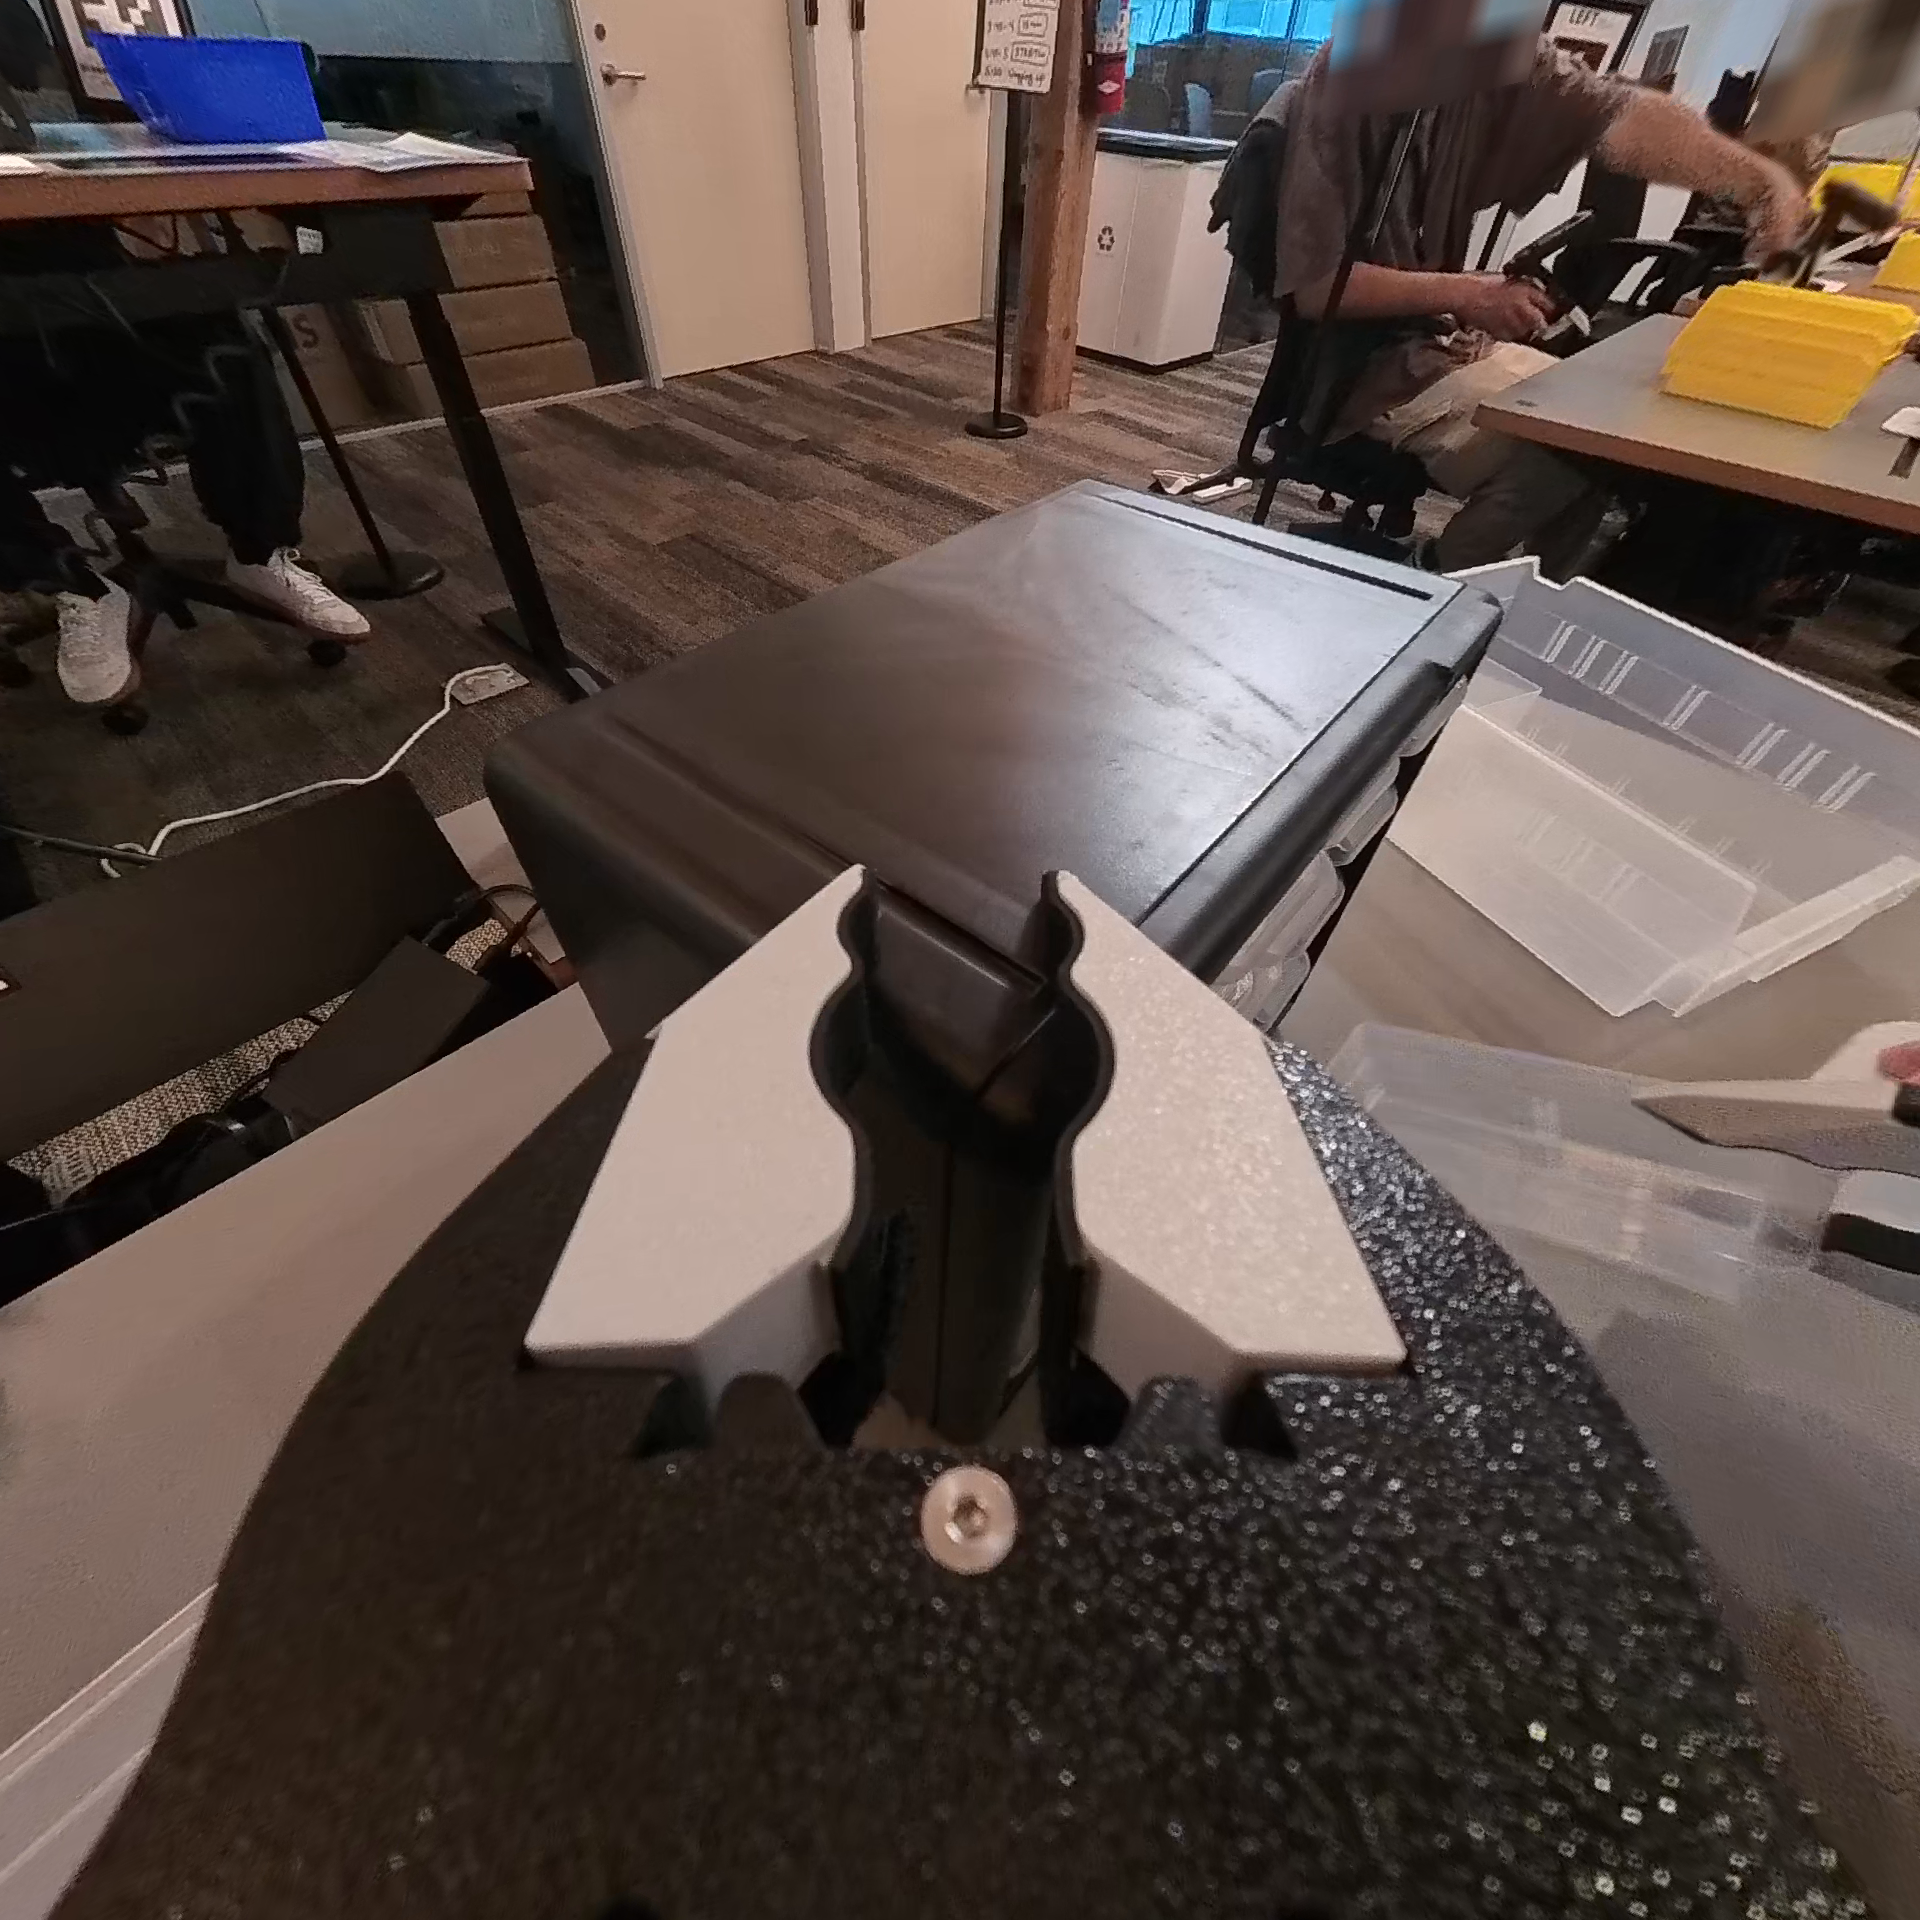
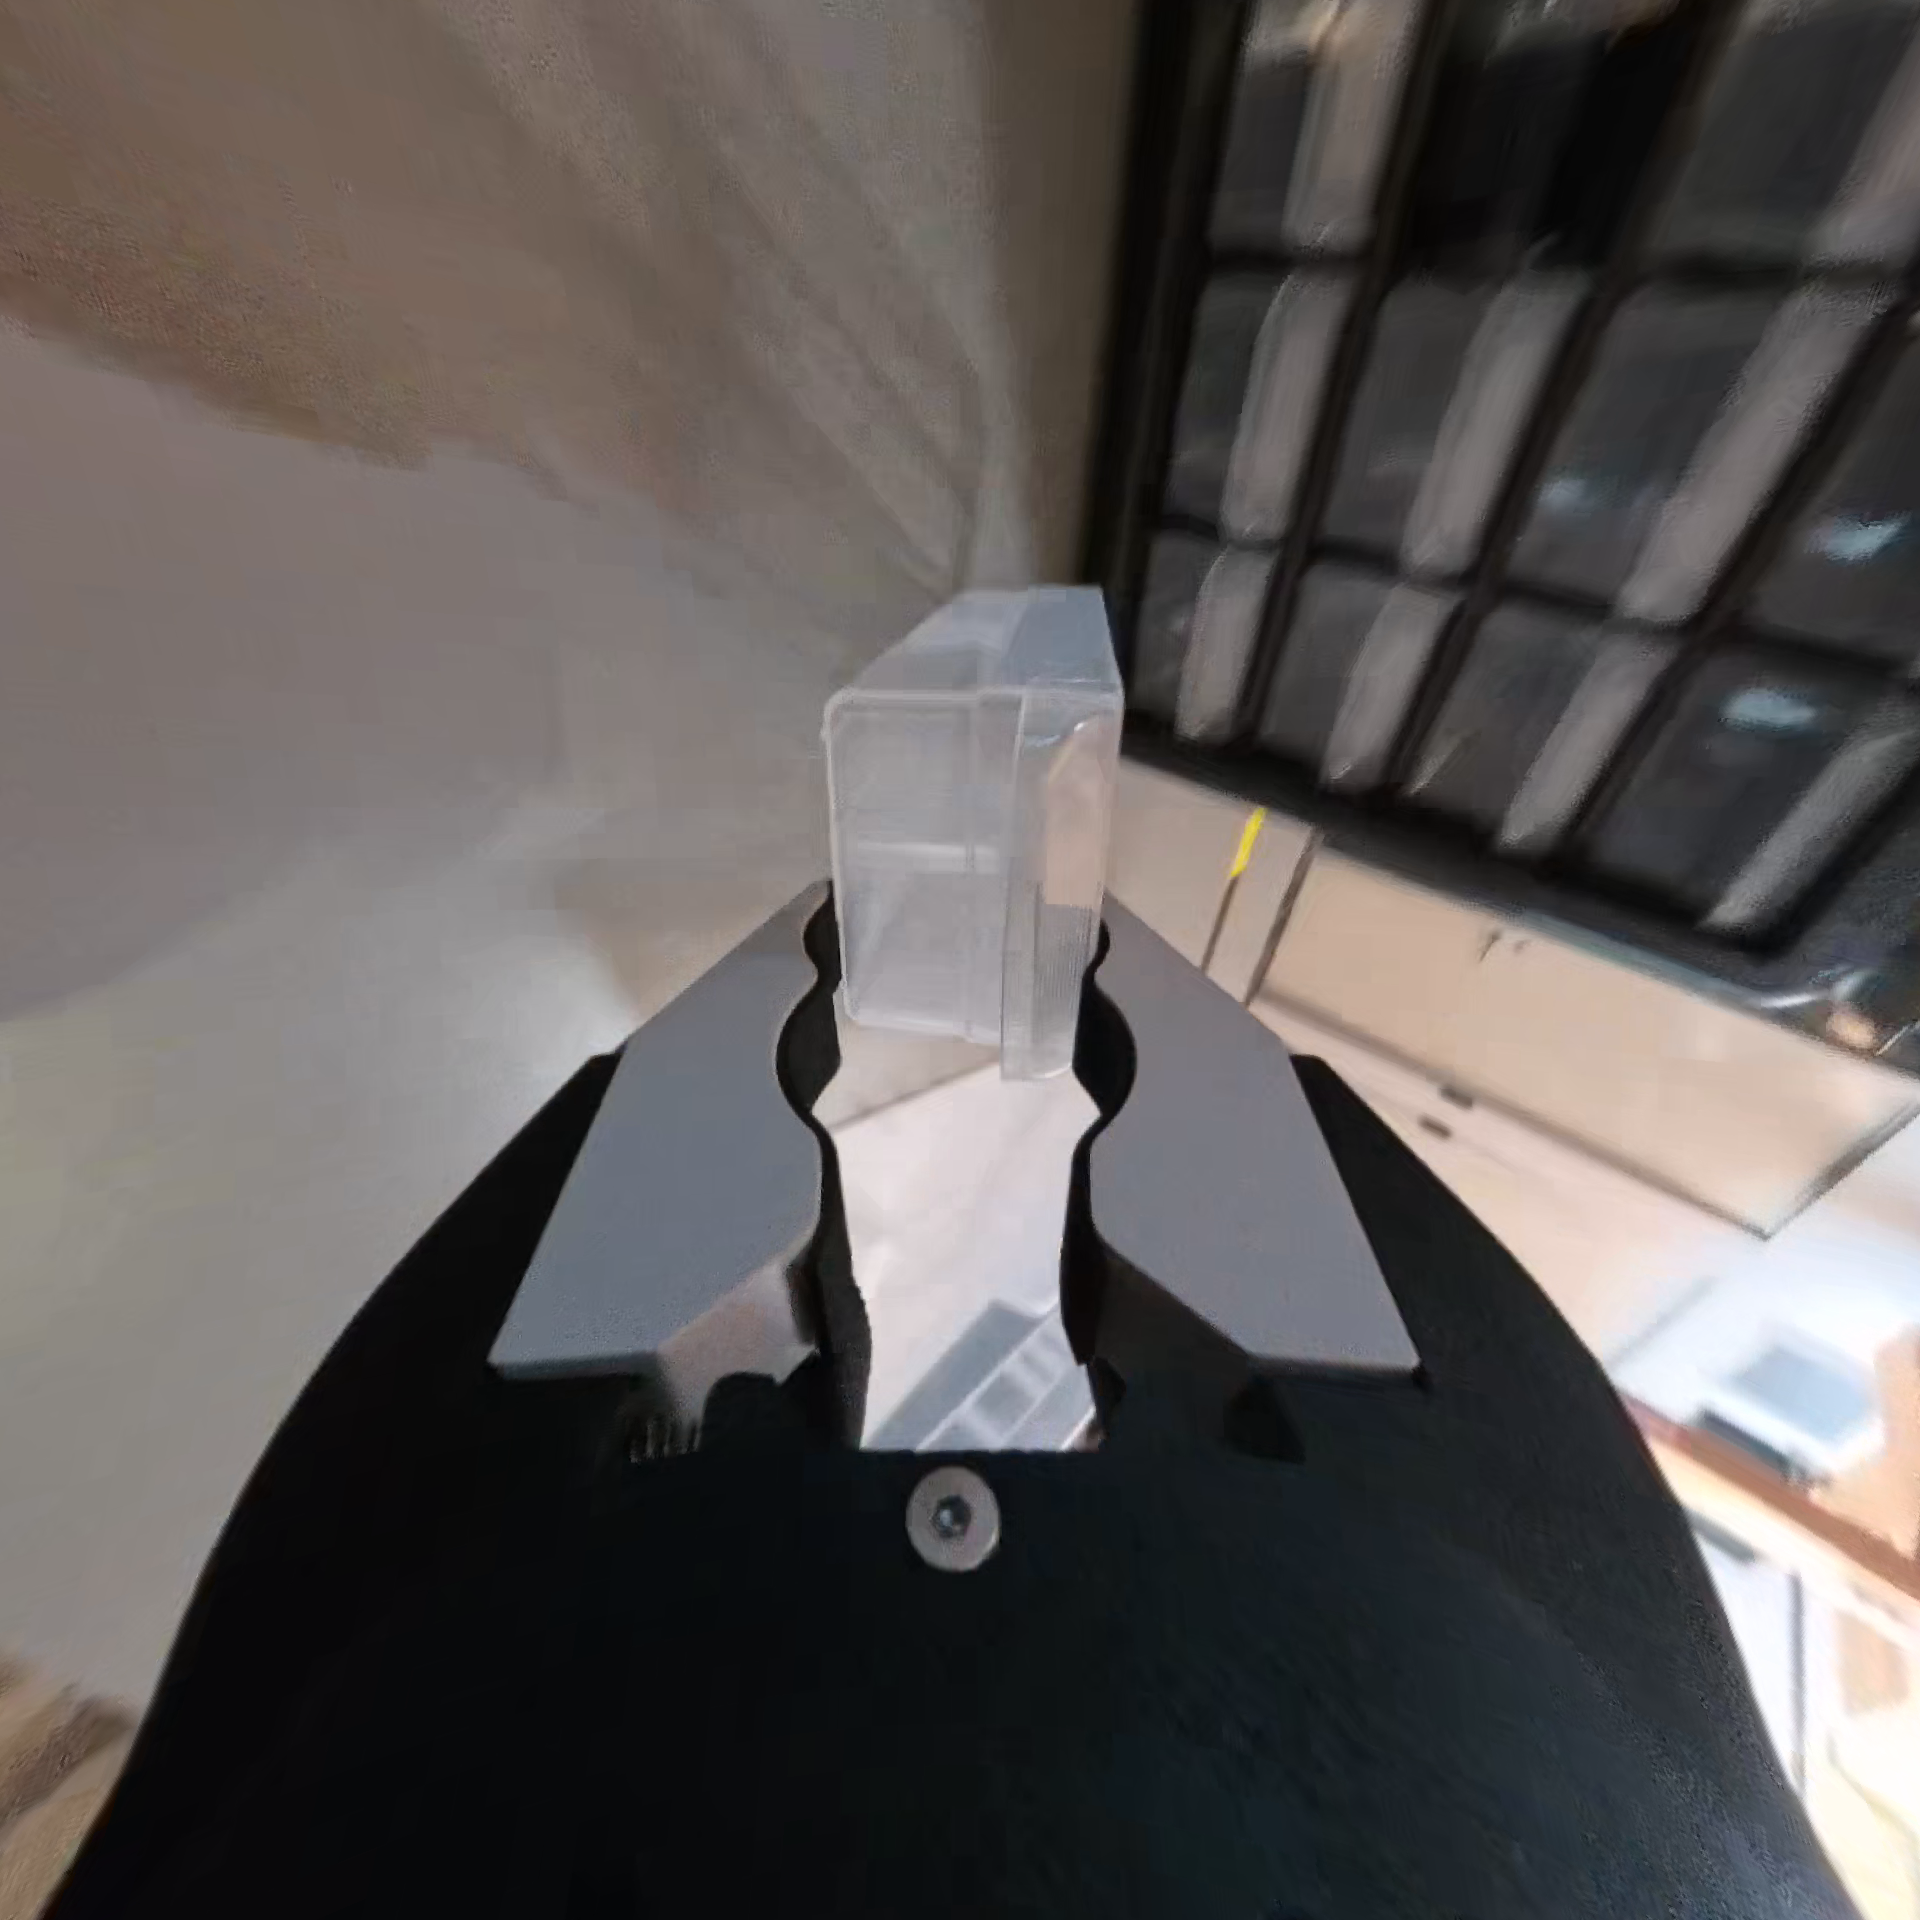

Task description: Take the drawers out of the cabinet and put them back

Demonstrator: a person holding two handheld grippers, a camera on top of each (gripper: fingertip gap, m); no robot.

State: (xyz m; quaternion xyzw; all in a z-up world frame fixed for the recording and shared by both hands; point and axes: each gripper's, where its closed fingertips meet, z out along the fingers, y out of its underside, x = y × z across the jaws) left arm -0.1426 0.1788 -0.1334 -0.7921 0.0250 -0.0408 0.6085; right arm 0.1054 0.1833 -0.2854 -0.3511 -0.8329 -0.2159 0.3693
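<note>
Surface (image 1: 187, 1299): pale grey, carrying the cabinet and the loose clear parts; running from 7 o'clock to 3 o'clock in the left wrist view.

Cabinet (image 1: 1039, 707): black plastic, standing upright on the surface at the centre of the left wrist view, its flat top facing the camera. In the right wrist view its front grid of small clear drawers is filling the 1 to 3 o'clock area, blurred.

Large clear bin (image 1: 1621, 810): transparent, lying on the surface just beside the cabinet at 3 o'clock.

Left gripper (image 1: 961, 904): grey fingers sitting astride the near top corner of the cabinet, the black edge showing between them; whether they are pressing on it, I cannot tell.

Right gripper (image 2: 966, 935): fingers closing on a small drawer, one fingertip on each side of it. Also showing blurred at 4 o'clock in the left wrist view.

Small drawer (image 2: 971, 821): clear plastic, empty, being held out of the cabinet, at the centre of the right wrist view, with the cabinet front lying to its 2 o'clock and apart from it.

Background: a seated person (image 1: 1455, 239) working at another desk at 1 o'clock; yellow bins (image 1: 1787, 348) at 2 o'clock.
</note>
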